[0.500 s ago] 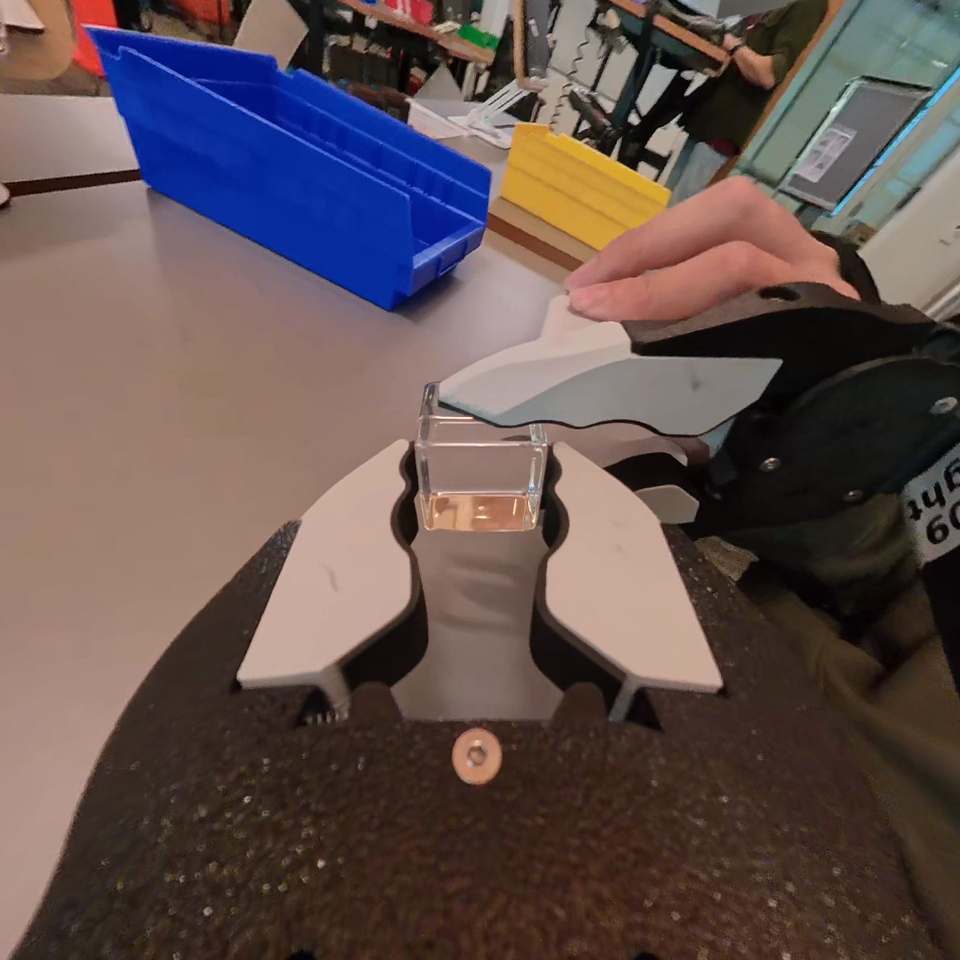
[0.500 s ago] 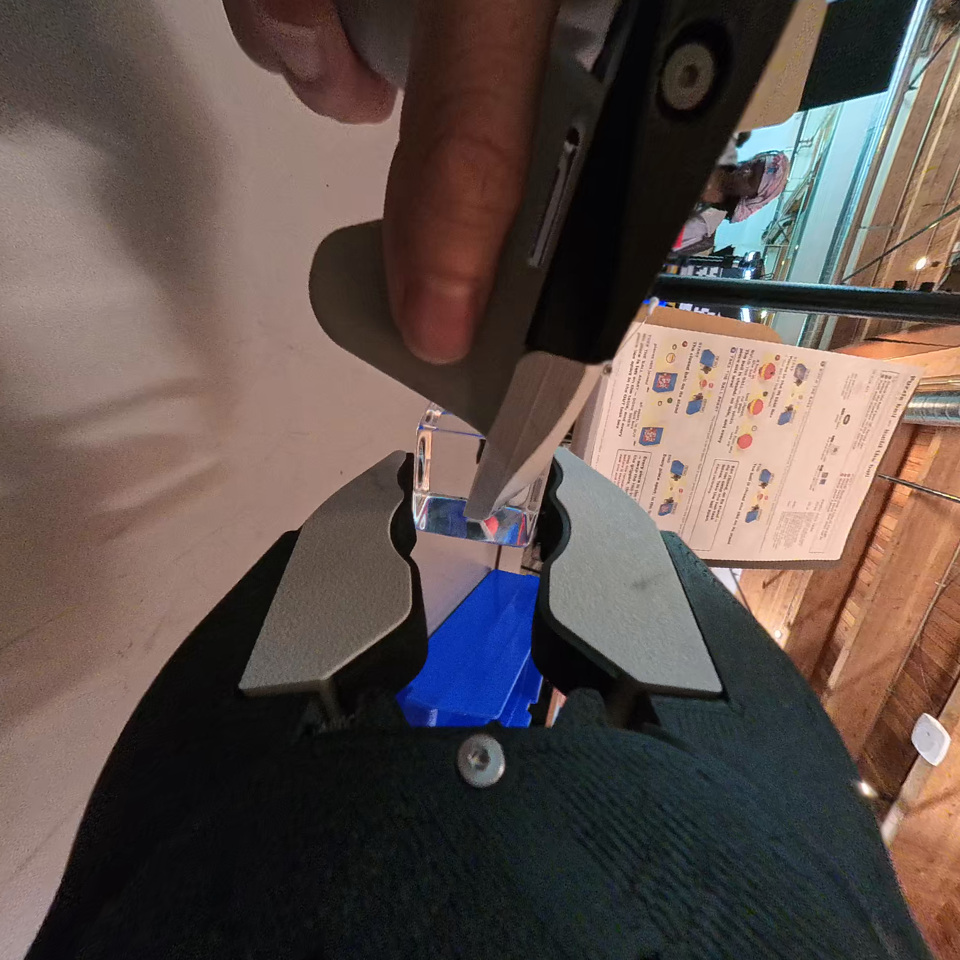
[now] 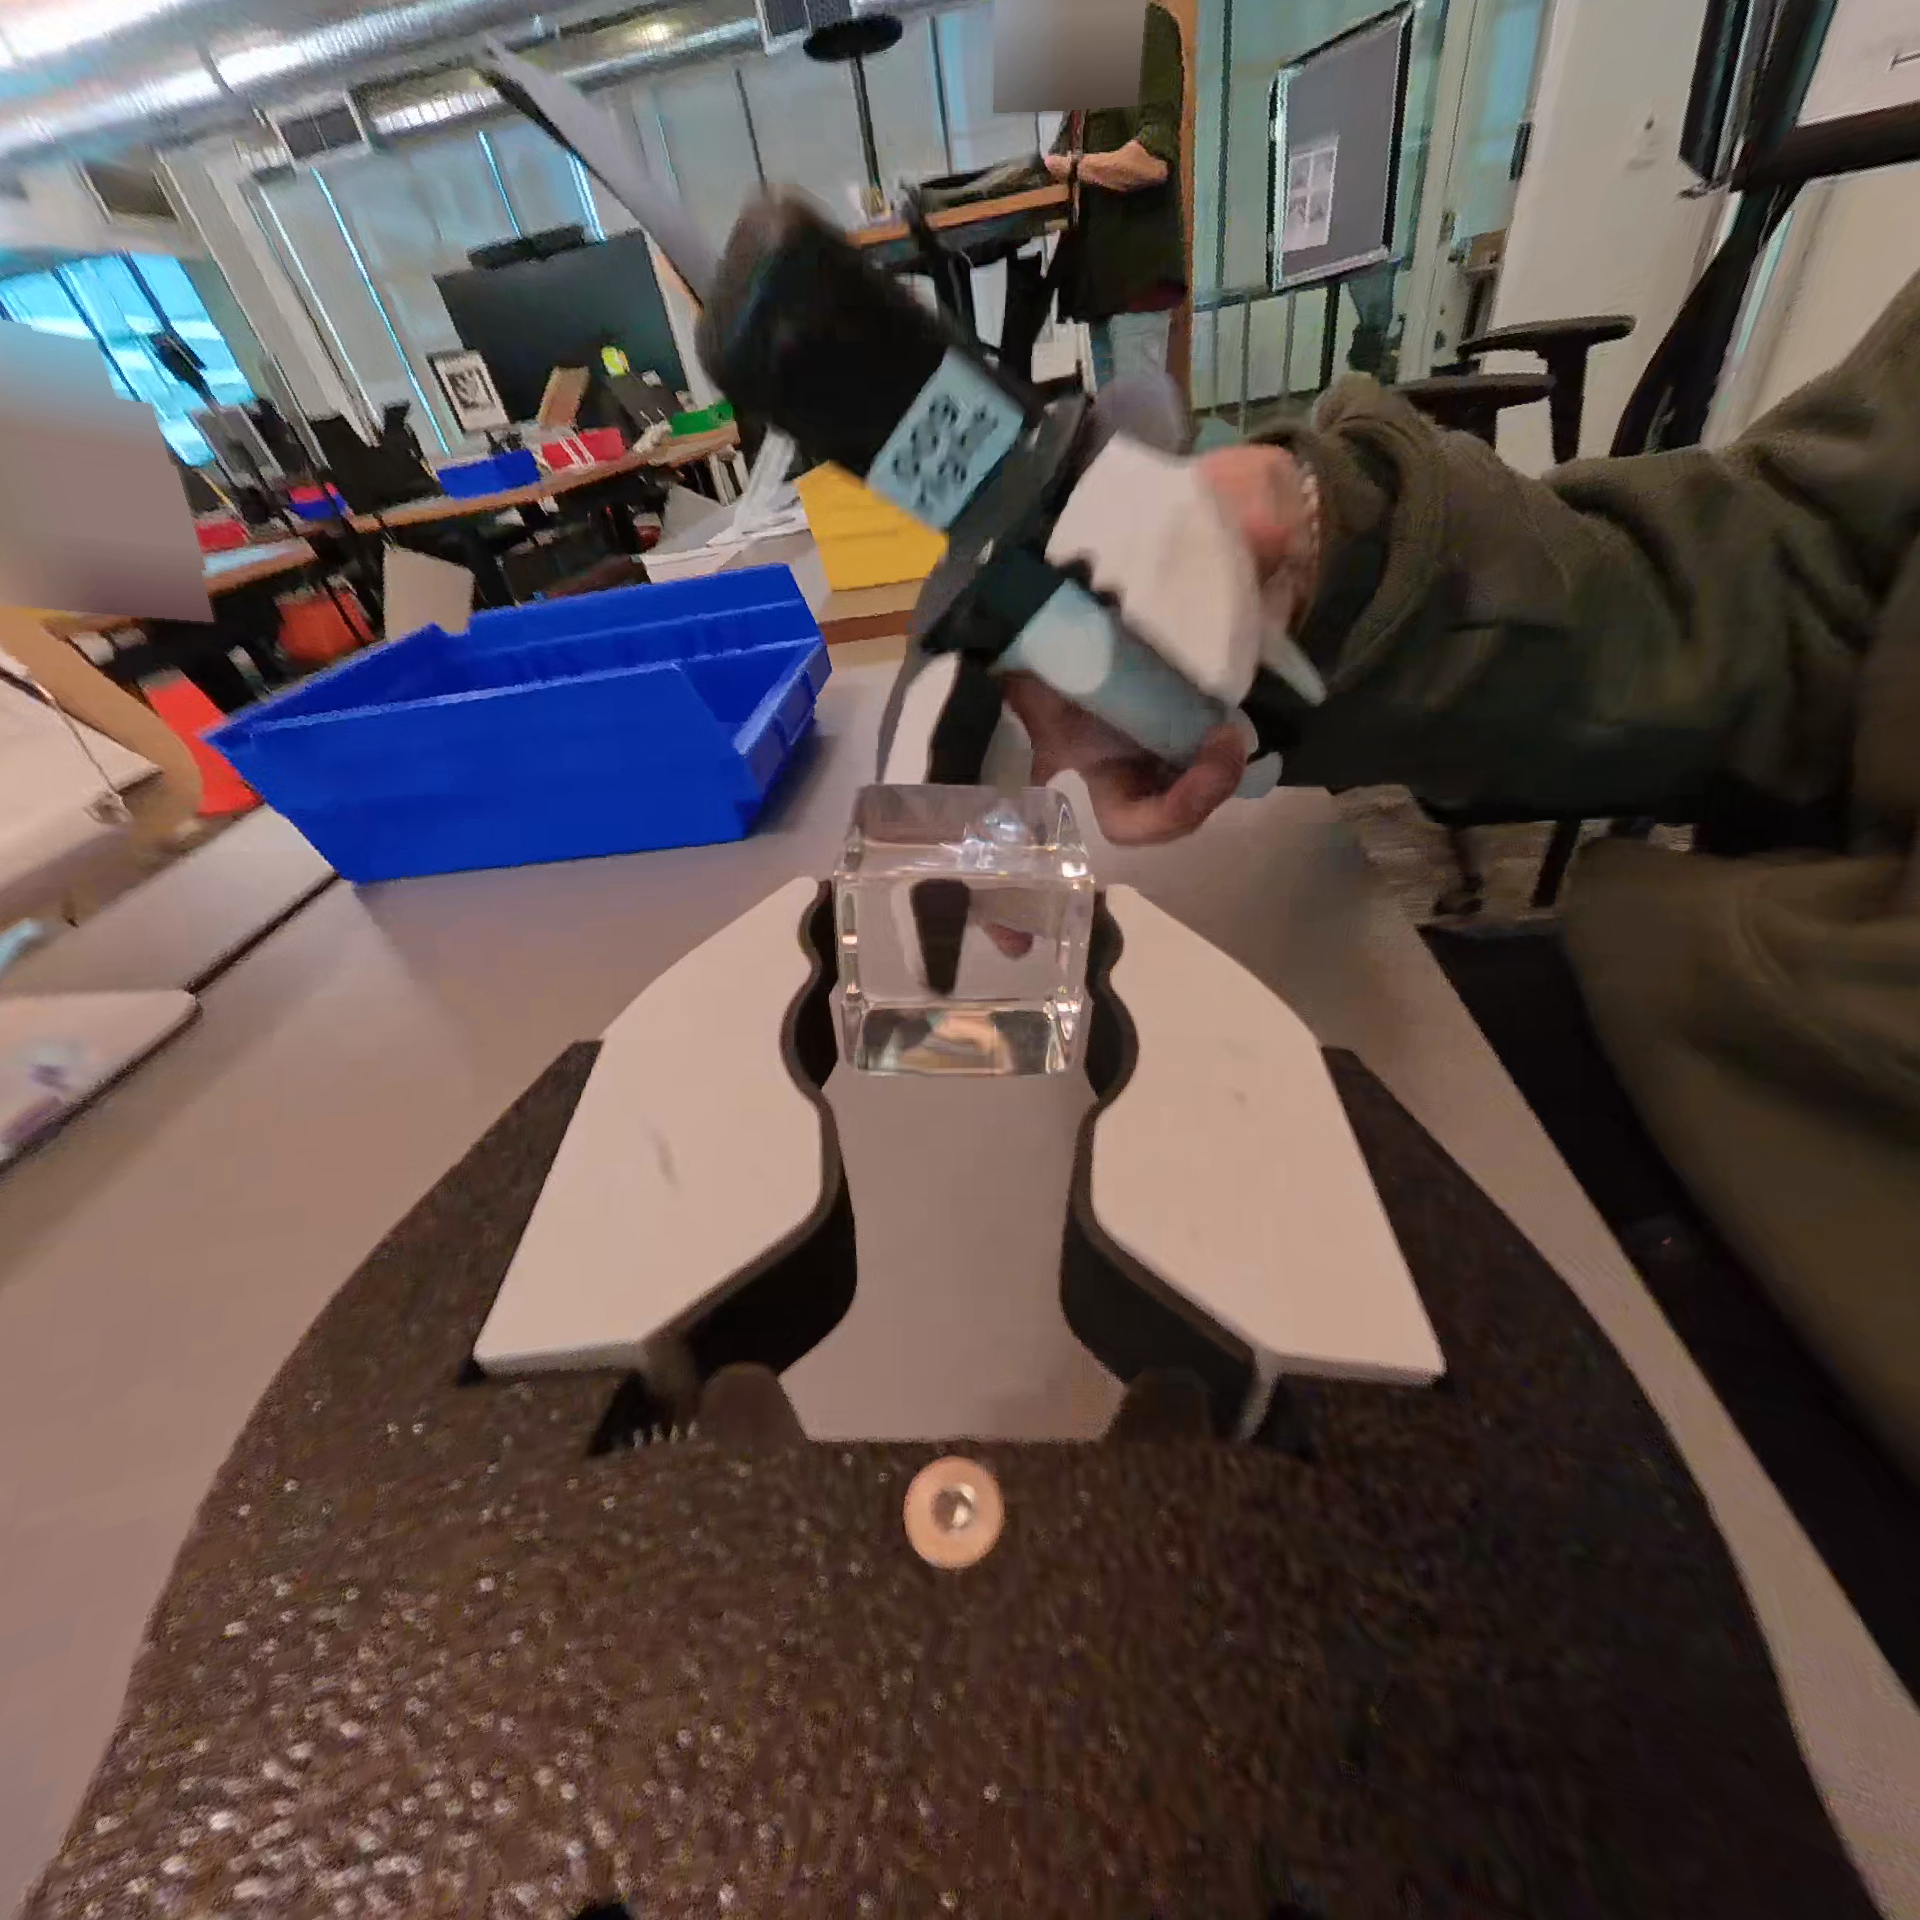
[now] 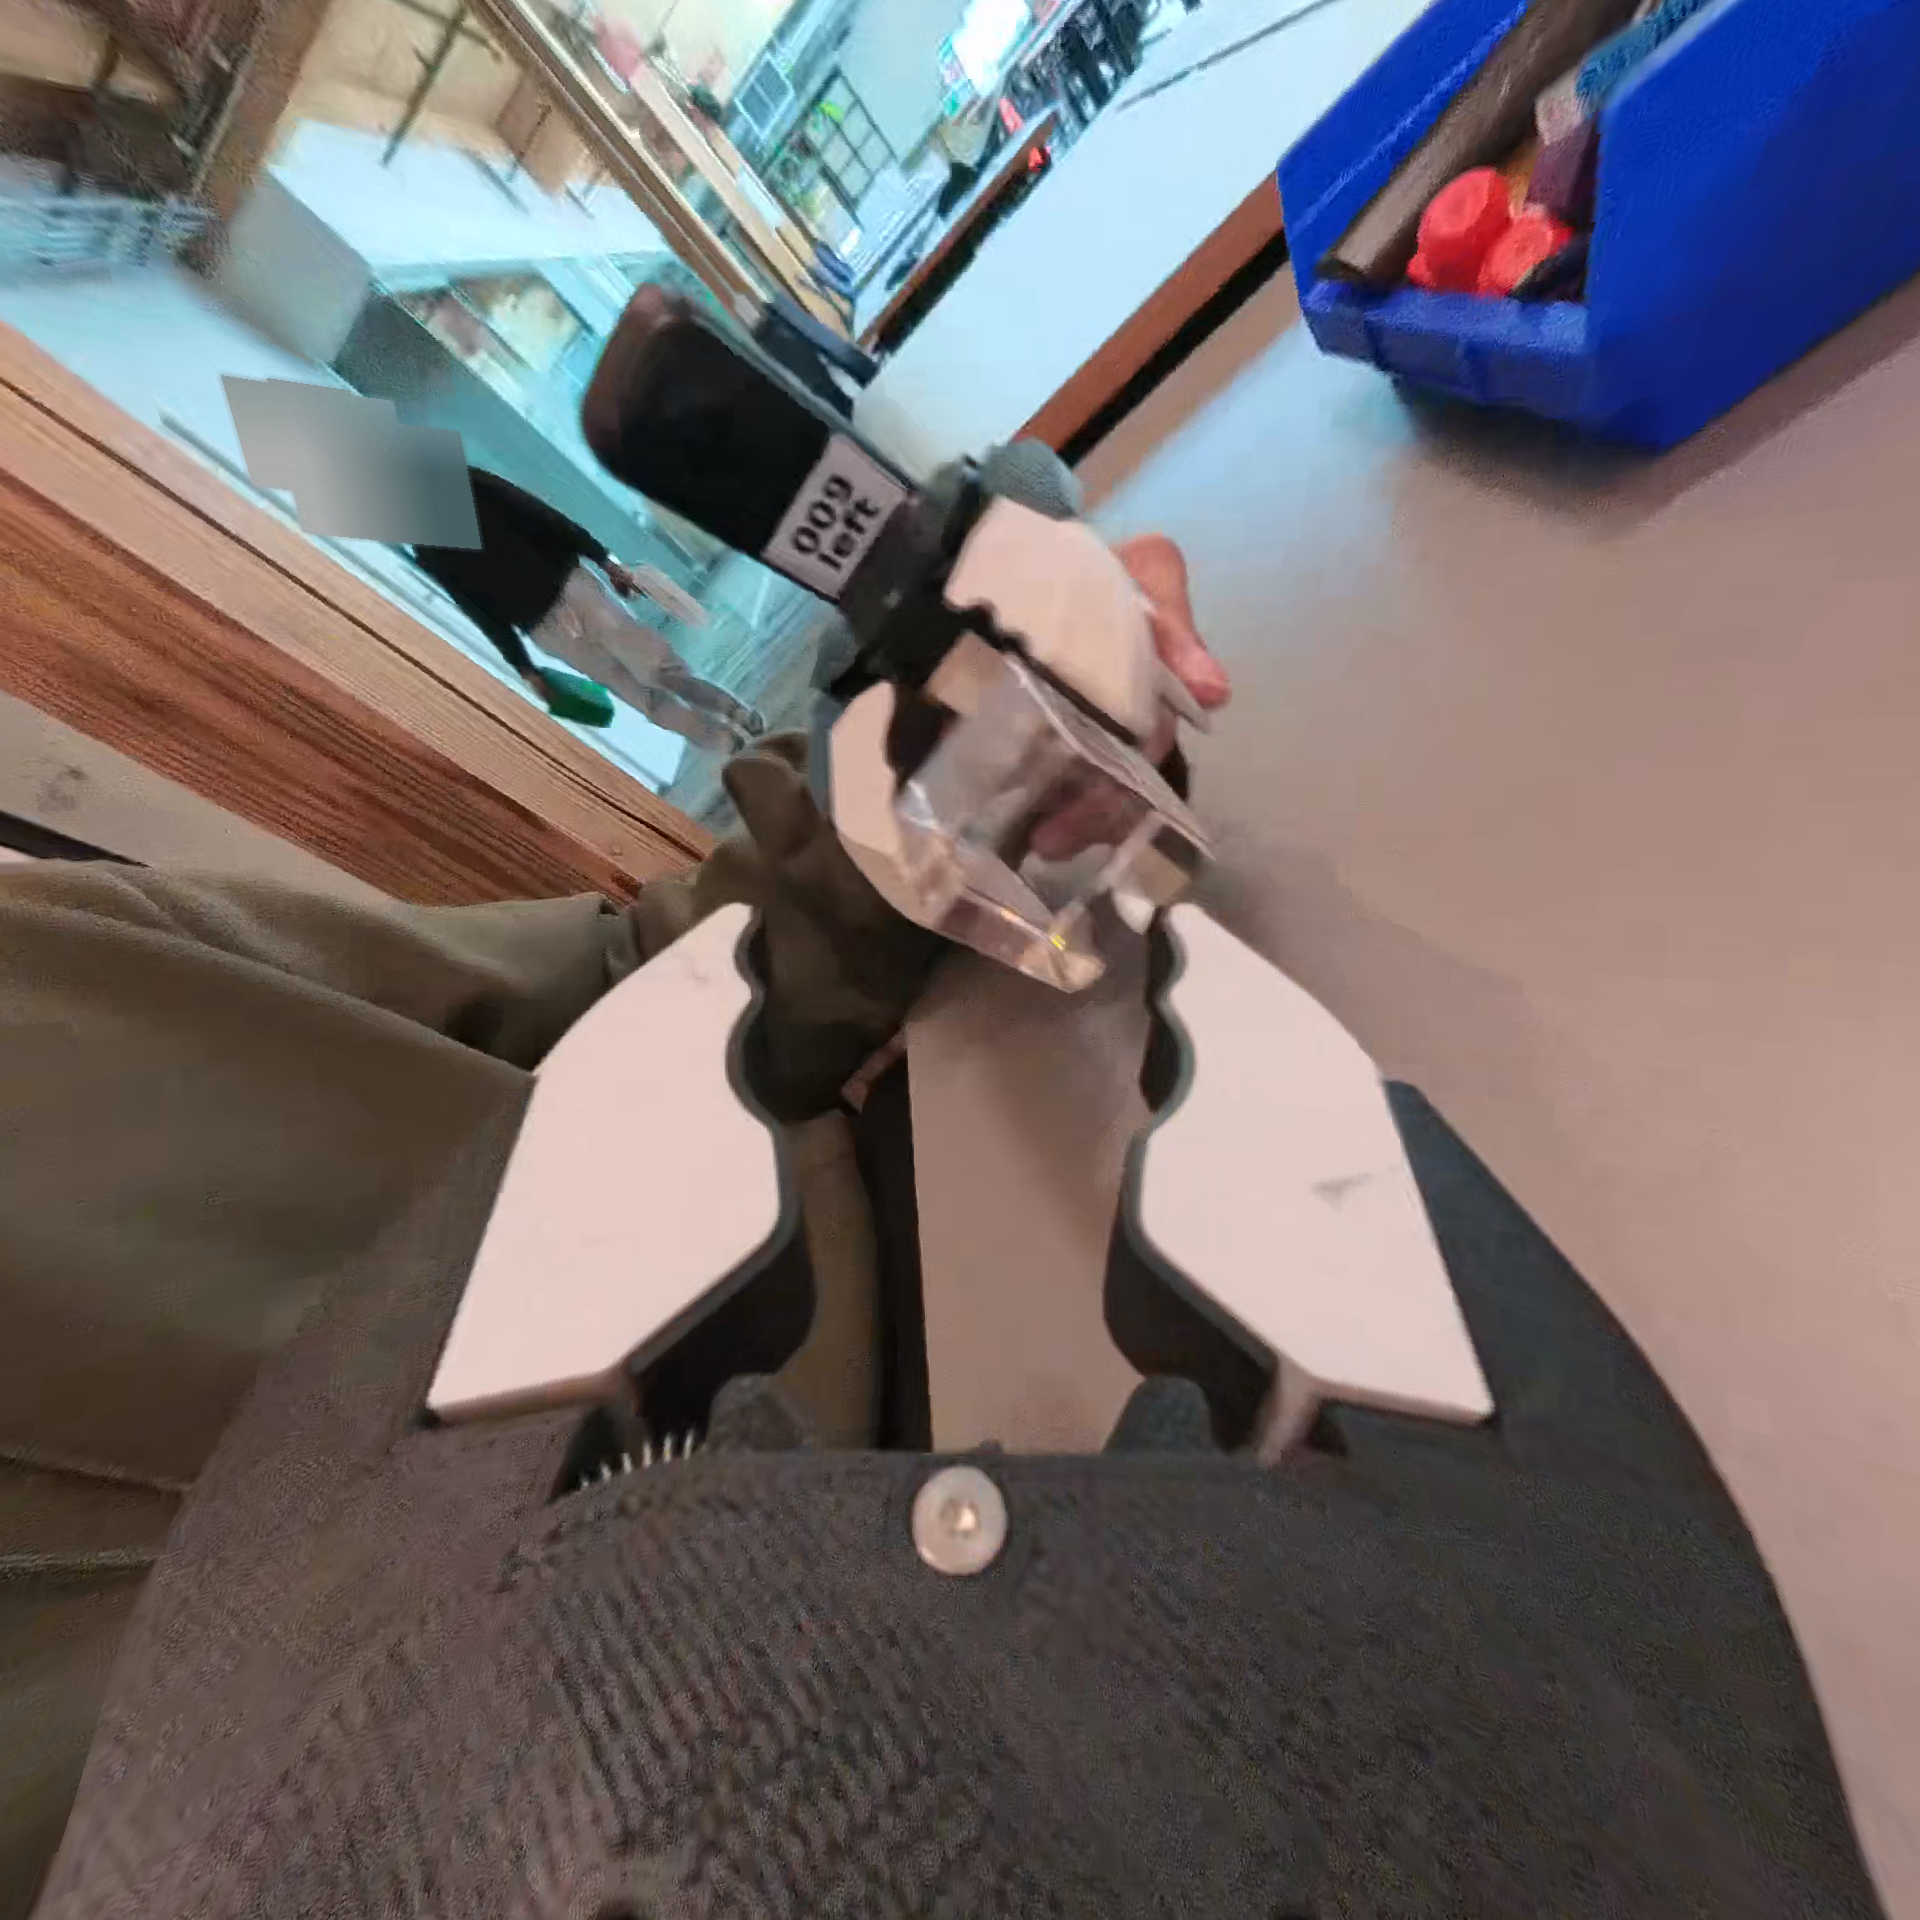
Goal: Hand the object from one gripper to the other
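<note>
Here the left gripper point(image 3: 961, 935) has its jaws clamped on the side faces of the clear, glassy square-edged cube point(image 3: 963, 940), holding it up off the grey table point(image 3: 260, 1091), probably so that the other tool has free room around it. To its right, the right gripper point(image 4: 951, 961) stands apart with jaws spread and empty. The cube is colourless, with bevelled edges that catch light and bend the background.
</note>
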